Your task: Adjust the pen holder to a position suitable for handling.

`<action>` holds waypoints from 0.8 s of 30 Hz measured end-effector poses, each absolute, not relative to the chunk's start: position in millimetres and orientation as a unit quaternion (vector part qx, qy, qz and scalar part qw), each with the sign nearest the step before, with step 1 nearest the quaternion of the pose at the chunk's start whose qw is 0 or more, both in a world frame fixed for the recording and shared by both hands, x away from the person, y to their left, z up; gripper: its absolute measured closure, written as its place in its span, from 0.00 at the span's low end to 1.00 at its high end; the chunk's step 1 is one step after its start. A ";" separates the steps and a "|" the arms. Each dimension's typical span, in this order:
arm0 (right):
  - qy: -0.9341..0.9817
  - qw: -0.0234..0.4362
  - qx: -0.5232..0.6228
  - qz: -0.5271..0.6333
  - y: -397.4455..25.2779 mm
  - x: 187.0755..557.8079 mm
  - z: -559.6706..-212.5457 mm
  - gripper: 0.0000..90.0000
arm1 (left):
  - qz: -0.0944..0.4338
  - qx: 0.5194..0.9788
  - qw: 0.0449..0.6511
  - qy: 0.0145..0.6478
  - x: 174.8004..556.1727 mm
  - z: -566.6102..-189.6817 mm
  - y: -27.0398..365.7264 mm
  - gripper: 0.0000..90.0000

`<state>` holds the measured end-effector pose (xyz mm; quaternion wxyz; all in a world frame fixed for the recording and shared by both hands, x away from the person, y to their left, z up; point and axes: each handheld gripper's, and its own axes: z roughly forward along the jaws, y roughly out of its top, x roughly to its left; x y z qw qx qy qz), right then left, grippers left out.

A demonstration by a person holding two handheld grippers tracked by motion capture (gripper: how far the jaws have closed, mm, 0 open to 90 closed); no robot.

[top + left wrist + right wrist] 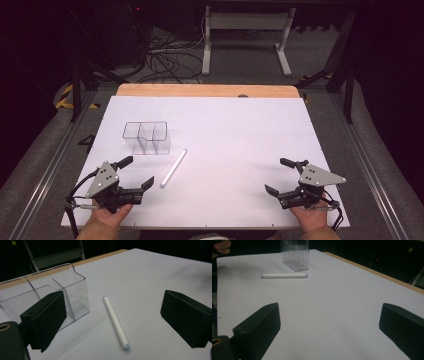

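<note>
Our left gripper (134,173), jaws apart, sits near the slim white round marker (173,168) at its two o'clock; we could roll it or nudge the clear plastic divided organiser (147,136). Right gripper (280,176) gapes too.

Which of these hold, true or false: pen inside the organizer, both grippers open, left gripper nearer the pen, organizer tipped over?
1. The white pen lies inside the clear organizer. False: it lies flat on the table, beside the organizer.
2. Both grippers are open and hold nothing. True.
3. The left gripper is nearer the pen than the right gripper. True.
4. The organizer is tipped on its side. False: it stands upright, its compartments empty.
</note>
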<state>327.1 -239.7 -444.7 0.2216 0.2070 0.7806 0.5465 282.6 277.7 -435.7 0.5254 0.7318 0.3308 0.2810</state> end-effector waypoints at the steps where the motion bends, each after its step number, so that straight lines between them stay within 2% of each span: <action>1: 0.780 0.219 0.209 0.547 -240.1 326.9 -444.8 0.05 | 0.287 0.733 0.522 0.328 282.3 -435.0 276.7 0.09; 12: 0.780 0.198 0.215 0.553 -239.5 326.3 -447.3 0.07 | 0.283 0.737 0.519 0.327 283.7 -430.2 275.8 0.12; 18: 0.781 0.198 0.216 0.551 -239.7 325.9 -447.7 0.07 | 0.266 0.739 0.524 0.328 286.1 -428.0 274.5 0.12; 24: 0.783 0.197 0.214 0.550 -239.2 327.5 -449.2 0.08 | 0.272 0.737 0.525 0.328 289.1 -417.9 275.3 0.12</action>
